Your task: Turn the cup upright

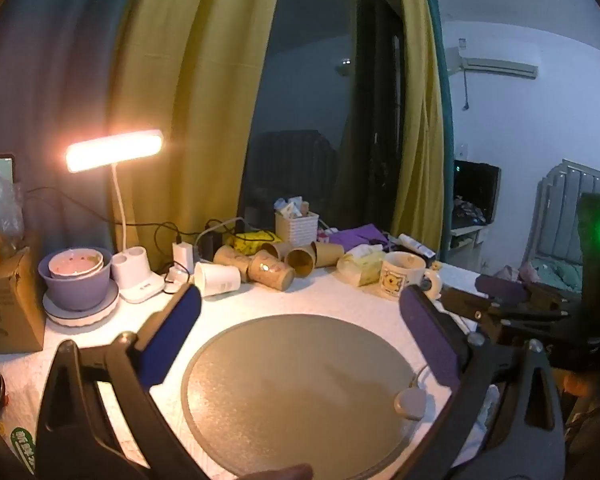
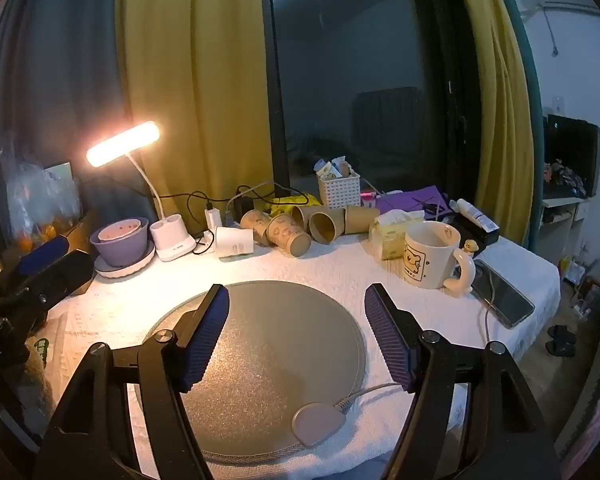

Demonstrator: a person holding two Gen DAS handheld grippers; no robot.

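- Two grippers hover above a round grey mat (image 2: 268, 344) on a white-covered table (image 2: 340, 268), both with jaws spread wide and nothing between the blue pads.
- Left gripper (image 1: 300, 336) sits over the mat's left half; its pads frame the far clutter.
- Right gripper (image 2: 296, 336) hangs over the mat's near edge, and the left one's blue pad shows at the far left of its view.
- White mug (image 2: 430, 254) with a bear print stands upright, mouth up, at the right beyond the mat, handle pointing right, just beside a dark phone (image 2: 502, 294).
- Several brown paper cups (image 2: 290, 234) and one white cup (image 2: 234, 242) lie on their sides along the far edge (mouths facing various ways).
- Lit desk lamp (image 2: 124, 144) glows far left, near a purple bowl (image 2: 120, 242) on a plate.
- Small pale puck (image 2: 318, 424) with a cable rests on the mat's near right rim.
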